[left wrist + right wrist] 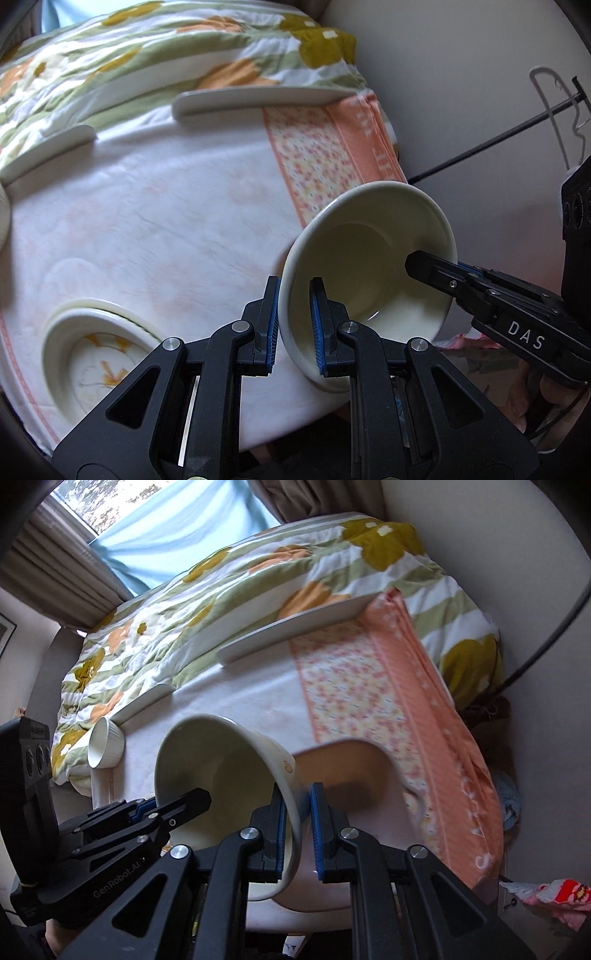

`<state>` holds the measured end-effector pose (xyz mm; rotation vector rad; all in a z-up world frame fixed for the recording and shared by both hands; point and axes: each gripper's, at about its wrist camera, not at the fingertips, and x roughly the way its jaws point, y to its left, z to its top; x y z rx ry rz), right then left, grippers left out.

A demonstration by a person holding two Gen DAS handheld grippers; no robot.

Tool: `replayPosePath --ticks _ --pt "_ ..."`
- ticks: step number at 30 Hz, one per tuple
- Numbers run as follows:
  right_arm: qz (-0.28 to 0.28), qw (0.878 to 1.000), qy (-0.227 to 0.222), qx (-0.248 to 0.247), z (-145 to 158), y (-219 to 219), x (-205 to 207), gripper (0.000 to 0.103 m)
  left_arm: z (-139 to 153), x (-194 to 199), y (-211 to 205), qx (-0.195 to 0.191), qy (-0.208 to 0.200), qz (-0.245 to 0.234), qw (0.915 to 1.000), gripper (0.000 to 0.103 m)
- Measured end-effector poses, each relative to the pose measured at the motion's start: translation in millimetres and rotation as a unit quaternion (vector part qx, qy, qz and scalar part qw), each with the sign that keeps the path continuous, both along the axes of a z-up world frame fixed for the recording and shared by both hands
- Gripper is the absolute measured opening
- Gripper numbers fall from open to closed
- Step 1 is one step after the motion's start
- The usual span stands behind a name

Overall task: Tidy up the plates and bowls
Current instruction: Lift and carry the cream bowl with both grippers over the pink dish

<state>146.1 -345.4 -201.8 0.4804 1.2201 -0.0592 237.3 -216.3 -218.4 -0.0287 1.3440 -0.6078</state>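
Observation:
A cream bowl [369, 258] is held tilted in the air between both grippers. My left gripper [293, 328] has its jaws around the bowl's near rim, one pad inside and one outside. My right gripper [297, 812] grips the opposite rim of the same bowl [221, 760] and shows in the left wrist view [436, 269] from the right. A flower-patterned bowl [99, 354] sits on the white cloth at lower left. Two flat white plates [258, 99] [48, 151] lie at the back. A small white ribbed cup [105, 742] lies on its side at left.
The surface is a bed with a white and orange towel [332, 155] over a floral quilt [184, 602]. A wall and a hanger [554, 110] stand to the right. A window with curtains [74, 554] is at the back left.

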Motion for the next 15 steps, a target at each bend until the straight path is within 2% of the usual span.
replayPosePath --ticks 6,15 --pt "-0.006 0.999 0.029 0.028 -33 -28 -12 0.012 -27 -15 -33 0.038 0.01 -0.008 0.9992 0.014" --pt "0.017 0.998 0.049 0.032 -62 -33 -11 0.012 -45 -17 -45 0.08 0.01 -0.007 0.9967 0.014"
